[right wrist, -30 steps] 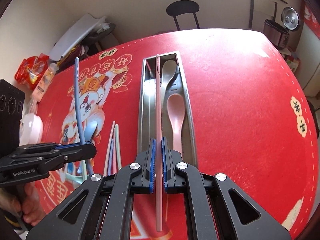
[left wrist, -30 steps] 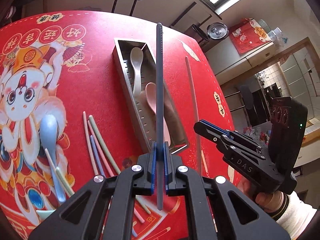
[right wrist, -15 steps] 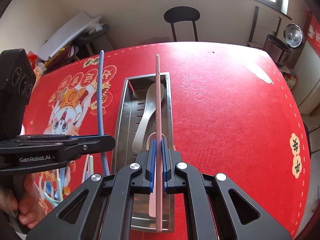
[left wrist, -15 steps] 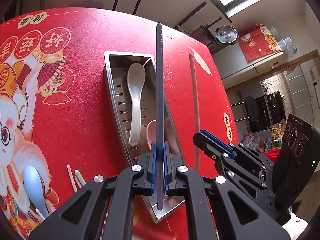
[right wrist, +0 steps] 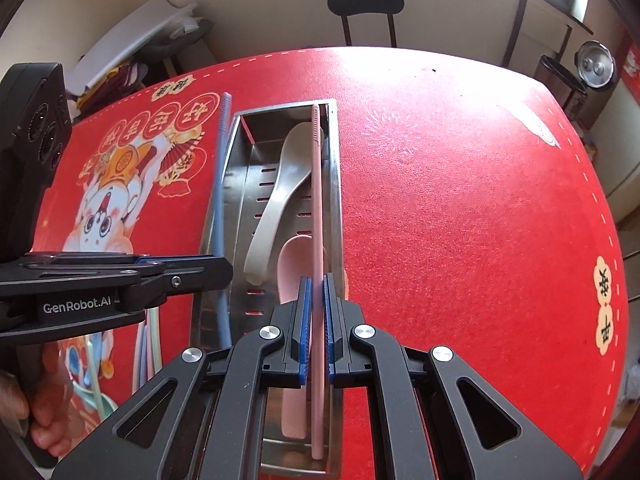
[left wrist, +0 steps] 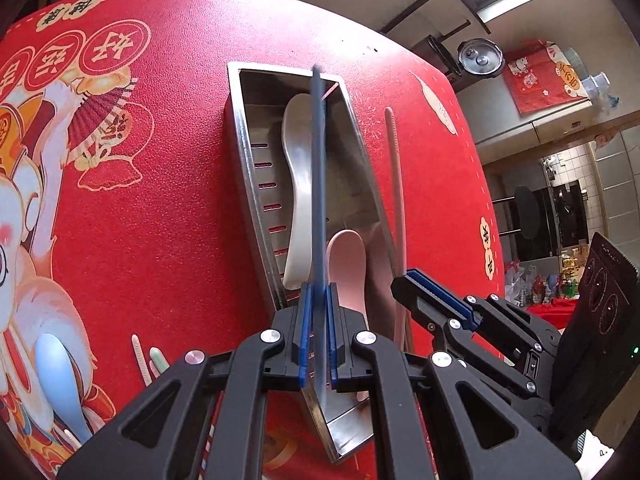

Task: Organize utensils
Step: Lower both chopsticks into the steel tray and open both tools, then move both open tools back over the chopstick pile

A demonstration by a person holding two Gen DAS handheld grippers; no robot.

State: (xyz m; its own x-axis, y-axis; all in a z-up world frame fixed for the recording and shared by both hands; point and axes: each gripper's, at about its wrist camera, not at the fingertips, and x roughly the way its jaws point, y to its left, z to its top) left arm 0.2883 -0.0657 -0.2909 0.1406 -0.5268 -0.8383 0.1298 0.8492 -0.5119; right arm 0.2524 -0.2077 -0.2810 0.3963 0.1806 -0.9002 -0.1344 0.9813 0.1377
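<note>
1. Two chopsticks have been carried in over the long perforated stainless-steel utensil tray (left wrist: pixel 256 184) during the last second: a second ago the tray lay farther ahead in both wrist views, and it now fills the middle of each.
2. The slim dark-blue plastic chopstick (left wrist: pixel 319 200) is pinched by the left gripper (left wrist: pixel 318 336), whose pads are pressed against it; it is seen lined up along the tray's length, its tip near the tray's far end.
3. The slim pale-pink plastic chopstick (right wrist: pixel 317 208) is pinched in the same way by the right gripper (right wrist: pixel 316 328), and it is seen above the tray's right-hand wall, just inside it.
4. It is judged that both chopsticks are close to being let go into the tray, so that this pair is nearly sorted.
5. Inside the tray a white ceramic soup spoon (right wrist: pixel 276 196) and a pink plastic soup spoon (left wrist: pixel 346 268) are already lying; they take up much of the floor, and the chopsticks may come to rest across them rather than flat.
6. Left of the tray, on the red printed tablecloth (right wrist: pixel 460 220), a light-blue plastic spoon (left wrist: pixel 56 376) and several pastel chopsticks (left wrist: pixel 148 360) are left to be collected.
7. Beyond the tray's far end a black chair (right wrist: pixel 366 8) is seen, well apart from the work.
</note>
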